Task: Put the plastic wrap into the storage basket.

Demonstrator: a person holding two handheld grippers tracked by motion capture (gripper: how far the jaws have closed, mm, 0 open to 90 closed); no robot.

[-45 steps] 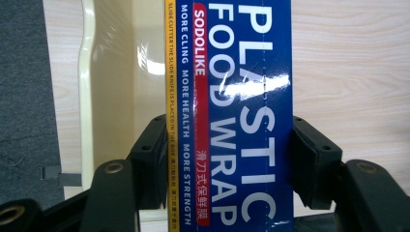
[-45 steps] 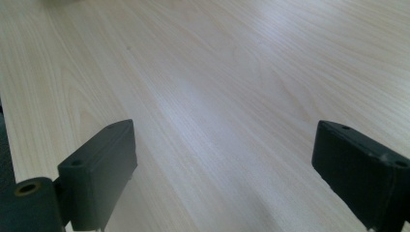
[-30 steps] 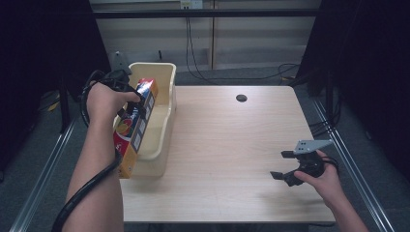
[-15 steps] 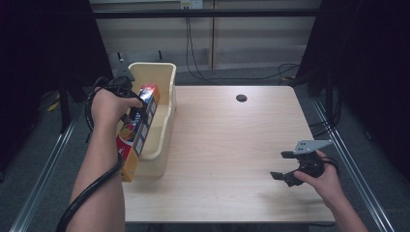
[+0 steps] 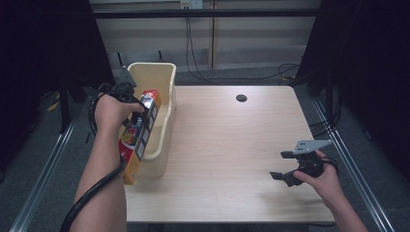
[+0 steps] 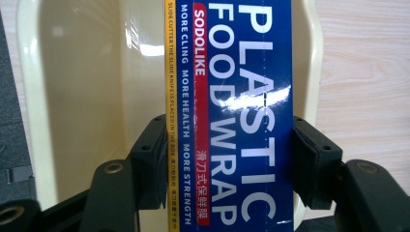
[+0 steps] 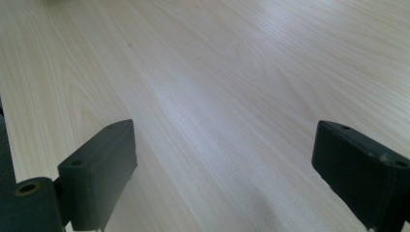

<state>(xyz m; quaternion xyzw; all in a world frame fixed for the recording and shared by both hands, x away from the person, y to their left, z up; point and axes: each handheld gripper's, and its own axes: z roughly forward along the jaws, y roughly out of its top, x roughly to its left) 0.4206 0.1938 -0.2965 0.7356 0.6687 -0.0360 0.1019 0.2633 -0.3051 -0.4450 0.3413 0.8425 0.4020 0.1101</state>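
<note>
Pale wood surface (image 5: 227,145) under both my hands; my left tongs (image 6: 225,159) are clamped across the narrow faces of a long plastic wrap box (image 6: 232,116), held slanting over the cream bin (image 5: 162,79) at the surface's left edge. My right tongs (image 7: 222,179) hover spread apart, gripping nothing. I judge the box light, stiff and glossy, so a mid-length grip suits it

Bright table (image 5: 232,145), dark surroundings, glare on glossy box (image 6: 246,96).
</note>
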